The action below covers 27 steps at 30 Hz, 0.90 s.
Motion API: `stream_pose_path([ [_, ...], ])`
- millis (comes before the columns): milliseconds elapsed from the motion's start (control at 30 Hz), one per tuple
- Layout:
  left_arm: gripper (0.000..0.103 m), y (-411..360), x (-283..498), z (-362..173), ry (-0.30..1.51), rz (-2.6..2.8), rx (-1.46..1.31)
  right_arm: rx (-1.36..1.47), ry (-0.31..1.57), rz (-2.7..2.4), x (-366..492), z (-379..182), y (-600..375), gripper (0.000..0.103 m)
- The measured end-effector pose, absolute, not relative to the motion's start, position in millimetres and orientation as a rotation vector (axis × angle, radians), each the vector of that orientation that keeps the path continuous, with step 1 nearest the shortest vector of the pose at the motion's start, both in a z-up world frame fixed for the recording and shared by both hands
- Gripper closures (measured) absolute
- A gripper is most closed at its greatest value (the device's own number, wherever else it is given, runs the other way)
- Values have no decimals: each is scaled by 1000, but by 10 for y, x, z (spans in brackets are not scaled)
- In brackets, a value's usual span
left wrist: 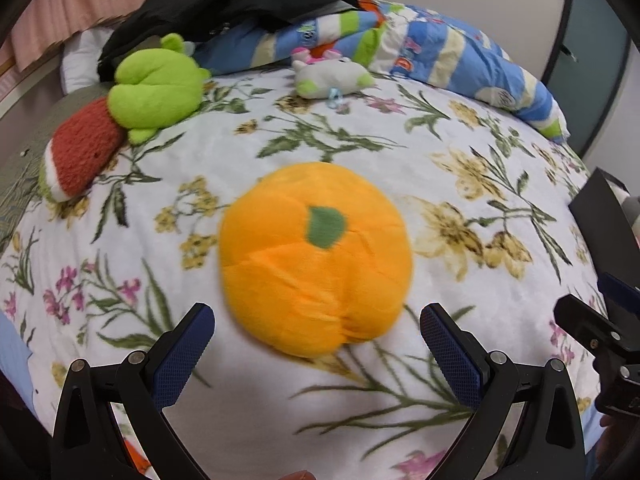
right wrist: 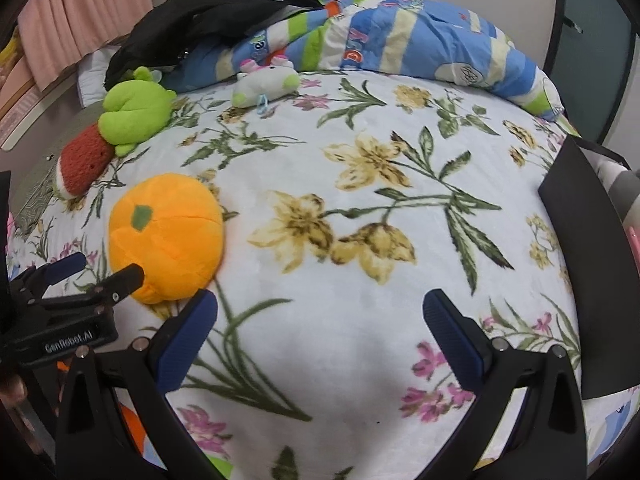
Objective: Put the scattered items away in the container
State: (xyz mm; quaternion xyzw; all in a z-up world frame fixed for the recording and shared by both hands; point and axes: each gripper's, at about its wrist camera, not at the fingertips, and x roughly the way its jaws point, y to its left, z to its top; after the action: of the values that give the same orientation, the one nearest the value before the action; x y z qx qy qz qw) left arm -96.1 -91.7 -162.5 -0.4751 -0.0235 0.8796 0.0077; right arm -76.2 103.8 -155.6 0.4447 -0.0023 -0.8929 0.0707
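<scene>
Four plush toys lie scattered on the floral bedspread [right wrist: 360, 288], and I have my left claw [left wrist: 316, 344] lined up on the nearest, the orange pumpkin plush [left wrist: 316, 256]. Its jaws stand released and wide, one either side of the toy's near edge, not yet touching it. My right claw [right wrist: 320, 332] is also released, grasping nothing, over bare blanket just right of the pumpkin.

The black container [right wrist: 588, 264] stands at the right edge of the bed, well apart from the pumpkin; I cannot see into it from here.

To do this grasp well, I judge I should push the left claw further forward so the pads reach the toy's widest part, then press down a little into the soft bedding before closing, since a shallow pinch on round stuffed fabric tends to slip off. I would keep the right claw clear of the path toward the container.

Further back wait the green frog plush [left wrist: 156, 84], touching the red watermelon plush [left wrist: 80, 152], and the small white plush [left wrist: 328, 76] beside the striped quilt [left wrist: 440, 48].
</scene>
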Motion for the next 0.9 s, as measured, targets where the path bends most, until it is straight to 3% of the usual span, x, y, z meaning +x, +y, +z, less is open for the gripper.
stream_pose_path([
  [900, 0, -273, -950, -1384, 37, 2713, -1395, 1293, -113, -2782, -635, -1367, 1633, 0],
])
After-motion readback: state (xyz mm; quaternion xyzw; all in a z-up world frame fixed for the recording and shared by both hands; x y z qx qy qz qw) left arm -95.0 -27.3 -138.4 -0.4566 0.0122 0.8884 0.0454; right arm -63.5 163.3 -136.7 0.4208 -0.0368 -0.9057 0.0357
